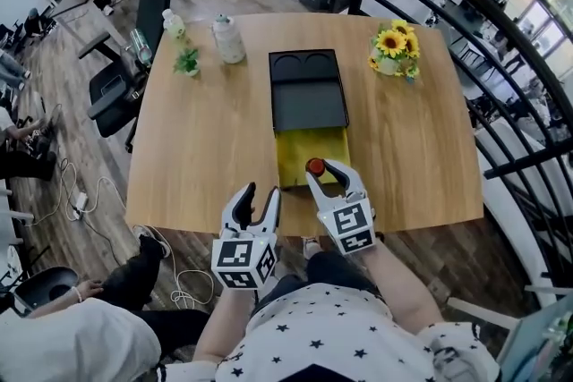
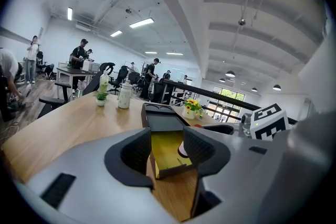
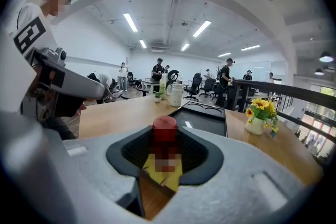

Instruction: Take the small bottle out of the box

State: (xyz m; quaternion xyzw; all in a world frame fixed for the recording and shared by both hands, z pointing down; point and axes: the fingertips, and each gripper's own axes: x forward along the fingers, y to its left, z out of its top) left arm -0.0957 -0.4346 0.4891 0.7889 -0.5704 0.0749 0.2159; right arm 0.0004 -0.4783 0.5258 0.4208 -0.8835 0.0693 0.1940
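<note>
A black box [image 1: 308, 94] lies mid-table, its yellow drawer [image 1: 294, 152] pulled out toward me. The small bottle [image 1: 315, 166], red-capped, stands upright over the drawer's near right corner, between the jaws of my right gripper [image 1: 324, 172]. In the right gripper view the bottle [image 3: 165, 131] fills the gap and both pads press on its sides, so the gripper [image 3: 165, 157] is shut on it. My left gripper [image 1: 261, 192] hovers at the table's front edge, just left of the drawer. Its jaws [image 2: 167, 147] stand open with nothing between them, and the drawer [image 2: 164, 150] shows beyond.
A sunflower pot [image 1: 394, 49] stands at the back right. A white jar [image 1: 228, 38], a small green plant [image 1: 187, 62] and a drink bottle [image 1: 172, 22] stand at the back left. An office chair [image 1: 134, 40] is beside the table's left edge, a dark railing [image 1: 501, 58] on the right.
</note>
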